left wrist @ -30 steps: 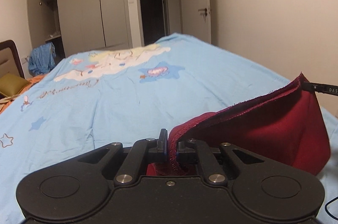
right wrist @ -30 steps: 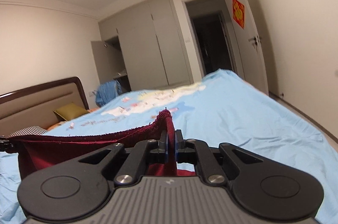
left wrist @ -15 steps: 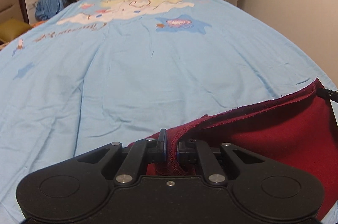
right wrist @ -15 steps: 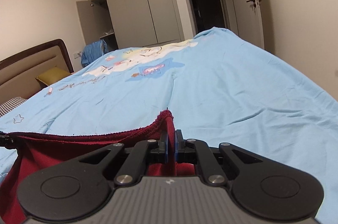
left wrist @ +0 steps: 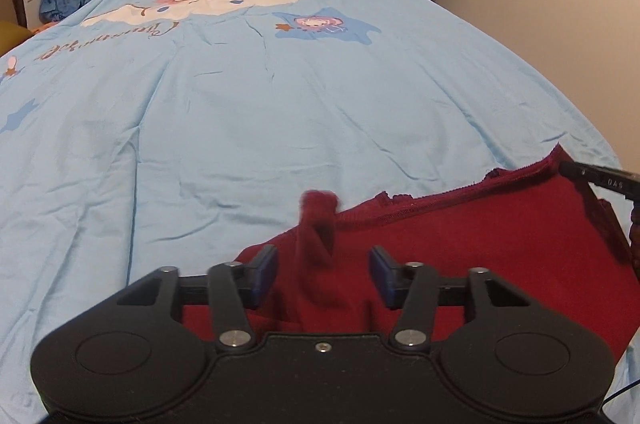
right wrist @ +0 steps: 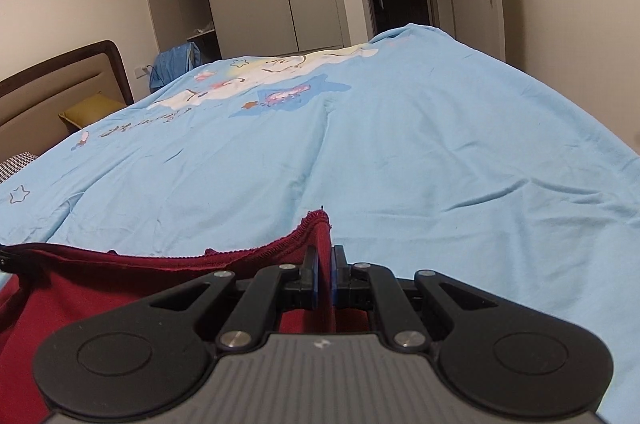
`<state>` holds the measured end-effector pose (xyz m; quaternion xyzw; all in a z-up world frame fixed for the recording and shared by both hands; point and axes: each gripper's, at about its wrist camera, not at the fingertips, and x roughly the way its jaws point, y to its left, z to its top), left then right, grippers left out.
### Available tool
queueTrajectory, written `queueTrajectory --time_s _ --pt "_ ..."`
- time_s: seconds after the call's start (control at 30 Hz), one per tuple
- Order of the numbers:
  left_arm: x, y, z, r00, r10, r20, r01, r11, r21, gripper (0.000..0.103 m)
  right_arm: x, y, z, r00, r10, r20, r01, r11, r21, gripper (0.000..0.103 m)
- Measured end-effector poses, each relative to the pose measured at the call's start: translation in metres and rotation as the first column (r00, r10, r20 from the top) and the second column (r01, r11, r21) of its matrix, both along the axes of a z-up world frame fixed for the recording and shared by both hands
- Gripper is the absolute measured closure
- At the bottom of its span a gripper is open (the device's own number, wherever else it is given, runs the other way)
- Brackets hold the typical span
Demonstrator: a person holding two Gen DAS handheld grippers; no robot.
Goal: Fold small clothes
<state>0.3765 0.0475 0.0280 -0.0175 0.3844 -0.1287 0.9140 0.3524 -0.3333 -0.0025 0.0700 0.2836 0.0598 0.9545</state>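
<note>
Now red garment [left wrist: 480, 244] between opening left gripper [left wrist: 324, 276] jaws

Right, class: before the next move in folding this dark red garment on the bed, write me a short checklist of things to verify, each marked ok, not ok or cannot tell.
1. Left gripper has let go: ok, jaws opening, pads clear of the cloth between them.
2. Right gripper grips its corner: ok, shut on the red garment.
3. Released corner has settled: not ok, it is blurred, mid-fall.
4. Garment lies flat on the blue bedsheet: cannot tell, the near part is hidden by the grippers.
5. Sheet ahead is free of other things: ok.
6. Top hem straight: not ok, it dips and wrinkles.
</note>
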Motion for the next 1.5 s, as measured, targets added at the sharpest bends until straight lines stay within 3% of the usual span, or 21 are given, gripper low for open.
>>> queueTrajectory --time_s 0.07,0.13,0.23,0.27,0.3,0.37,0.47,0.53,0.57,0.73,0.83,0.93,1.07,1.17,1.27,1.33,1.5 --pt "-0.001 0.008 0.003 1.000 0.026 0.000 -0.026 0.999 -0.023 0.042 0.001 0.000 0.000 1.000 -0.002 -0.004 0.002 1.000 -0.001 0.096" --pt "-0.002 0.013 0.005 0.999 0.054 -0.005 -0.054 0.997 -0.046 0.032 0.001 0.000 0.000 1.000 -0.002 -0.008 0.002 1.000 -0.001 0.096" --pt "-0.004 0.013 0.004 0.998 0.055 -0.009 -0.056 0.997 -0.050 0.030 0.001 -0.001 0.003 1.000 -0.008 -0.007 0.008 1.000 0.005 0.092" --pt "-0.005 0.011 0.001 0.998 0.055 -0.009 -0.055 0.998 -0.042 0.030 -0.001 -0.002 0.004 1.000 -0.015 -0.005 0.015 1.000 0.010 0.083" --pt "-0.005 0.010 -0.001 0.998 0.055 -0.009 -0.055 0.998 -0.041 0.031 -0.004 -0.004 0.004 1.000 -0.020 -0.004 0.020 1.000 0.016 0.063" --pt "-0.005 0.007 -0.007 0.998 0.062 -0.014 -0.062 0.996 -0.056 0.037 -0.014 -0.009 0.004 1.000 -0.029 0.002 0.029 0.999 0.038 0.039" --pt "-0.003 0.007 -0.017 0.995 0.094 -0.035 -0.097 0.991 -0.097 0.062 -0.034 -0.017 0.005 0.999 -0.033 -0.004 0.034 0.998 0.046 0.029" --pt "-0.002 0.008 -0.022 0.993 0.110 -0.046 -0.114 0.986 -0.118 0.093 -0.054 -0.021 0.007 1.000 -0.029 0.003 0.028 0.999 0.041 0.020" --pt "-0.002 0.008 -0.024 0.992 0.119 -0.043 -0.123 0.985 -0.120 0.094 -0.066 -0.024 0.008 1.000 -0.017 0.011 0.017 0.999 0.049 0.017" --pt "-0.013 0.015 -0.022 0.977 0.215 0.006 -0.213 0.972 -0.096 0.099 -0.125 -0.039 0.010 1.000 -0.001 0.021 -0.001 0.995 0.105 0.016" --pt "-0.014 0.023 -0.026 0.964 0.264 -0.017 -0.264 0.957 -0.118 0.098 -0.156 -0.046 0.007 1.000 -0.016 0.003 0.015 0.987 0.158 0.016" --pt "-0.010 0.021 -0.034 0.960 0.279 -0.033 -0.281 0.955 -0.096 0.098 -0.176 -0.044 0.002 1.000 -0.022 -0.018 0.025 0.984 0.176 0.023" --pt "-0.006 0.024 -0.042 0.951 0.304 -0.062 -0.310 0.944 -0.112 0.095 -0.191 -0.033 -0.004 0.999 -0.019 -0.026 0.023 0.984 0.174 0.030" --pt "-0.009 0.026 -0.039 0.948 0.313 -0.058 -0.317 0.941 -0.119 0.085 -0.196 -0.021 -0.009 0.999 -0.033 -0.034 0.037 0.994 0.102 0.031" --pt "-0.018 0.024 -0.030 0.956 0.293 -0.030 -0.295 0.951 -0.098 0.068 -0.202 -0.013 -0.014 0.998 -0.057 -0.038 0.057 0.998 0.003 0.027" --pt "-0.028 0.021 -0.023 0.960 0.279 -0.001 -0.278 0.957 -0.085 0.050 -0.207 -0.009 -0.017 0.997 -0.073 -0.041 0.071 0.996 -0.049 0.021" --pt "-0.063 0.010 -0.015 0.967 0.249 0.045 -0.247 0.967 -0.056 0.036 -0.217 -0.004 -0.021 0.993 -0.114 -0.032 0.107 0.981 -0.160 0.010"
